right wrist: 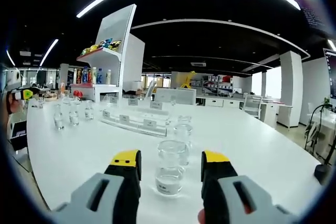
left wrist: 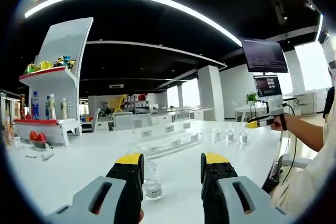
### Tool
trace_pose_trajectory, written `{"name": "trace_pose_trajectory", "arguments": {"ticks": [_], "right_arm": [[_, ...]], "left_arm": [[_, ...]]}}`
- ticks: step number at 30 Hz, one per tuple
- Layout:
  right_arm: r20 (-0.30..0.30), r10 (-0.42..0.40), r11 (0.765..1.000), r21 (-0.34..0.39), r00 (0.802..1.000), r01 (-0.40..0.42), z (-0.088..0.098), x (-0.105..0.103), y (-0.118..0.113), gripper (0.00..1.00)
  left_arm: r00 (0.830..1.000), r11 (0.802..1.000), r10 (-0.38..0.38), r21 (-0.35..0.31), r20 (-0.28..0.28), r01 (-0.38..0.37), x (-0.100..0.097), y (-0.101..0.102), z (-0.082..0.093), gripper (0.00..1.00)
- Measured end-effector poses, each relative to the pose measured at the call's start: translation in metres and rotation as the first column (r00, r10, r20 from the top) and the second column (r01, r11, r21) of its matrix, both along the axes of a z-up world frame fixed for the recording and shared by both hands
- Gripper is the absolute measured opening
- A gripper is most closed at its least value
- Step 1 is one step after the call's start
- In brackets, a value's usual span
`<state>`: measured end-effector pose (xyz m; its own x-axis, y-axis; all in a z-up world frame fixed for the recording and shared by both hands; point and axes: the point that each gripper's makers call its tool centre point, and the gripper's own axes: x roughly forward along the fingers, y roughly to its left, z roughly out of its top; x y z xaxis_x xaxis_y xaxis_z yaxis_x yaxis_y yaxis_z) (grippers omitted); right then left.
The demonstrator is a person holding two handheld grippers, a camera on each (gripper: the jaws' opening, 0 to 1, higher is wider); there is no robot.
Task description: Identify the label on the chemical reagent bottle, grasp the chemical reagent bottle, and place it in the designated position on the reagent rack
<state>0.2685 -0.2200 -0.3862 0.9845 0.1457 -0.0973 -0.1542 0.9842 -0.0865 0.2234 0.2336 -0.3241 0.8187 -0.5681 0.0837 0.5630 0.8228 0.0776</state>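
Your left gripper (left wrist: 171, 167) was spread, a bottle (left wrist: 151, 180) on the table (left wrist: 79, 166) beside its left jaw. Your right gripper (right wrist: 170, 163) was spread around another bottle (right wrist: 170, 174), untouched, short of the rack (right wrist: 135, 121).

a clear glass reagent bottle (right wrist: 170, 174) is standing on the wide white table (right wrist: 252, 150), lying between the open jaws of the right gripper (right wrist: 170, 162). two more clear glass jars (right wrist: 183, 128) are standing in a row just behind it. beyond them and to the left, the transparent tiered reagent rack (right wrist: 134, 120) is sitting on the same table. three small clear vials (right wrist: 73, 115) are standing further left of the rack. in the left gripper view, another small clear bottle (left wrist: 152, 182) is standing beside the left jaw of the left gripper (left wrist: 171, 161), before the rack.
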Motion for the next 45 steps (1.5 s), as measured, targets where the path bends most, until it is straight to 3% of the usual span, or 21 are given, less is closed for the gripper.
{"name": "trace_pose_trajectory", "arguments": {"ticks": [22, 29, 45], "right_arm": [[-0.027, 0.012, 0.999, -0.043, 1.000, -0.013, -0.010, 0.011, 0.002, 0.45], [-0.010, 0.044, 0.999, -0.001, 0.999, -0.044, -0.006, 0.012, 0.007, 0.38], [-0.018, 0.035, 0.999, 0.000, 0.999, -0.035, -0.017, 0.017, 0.007, 0.31]], "left_arm": [[0.999, 0.997, -0.041, 0.060, -0.029, 0.043, -0.004, -0.011, -0.012, 0.44], [0.998, 0.996, -0.047, 0.070, -0.035, 0.049, -0.003, -0.014, -0.015, 0.44], [0.999, 0.998, -0.033, 0.057, -0.022, 0.034, -0.005, -0.011, -0.011, 0.43]]}}
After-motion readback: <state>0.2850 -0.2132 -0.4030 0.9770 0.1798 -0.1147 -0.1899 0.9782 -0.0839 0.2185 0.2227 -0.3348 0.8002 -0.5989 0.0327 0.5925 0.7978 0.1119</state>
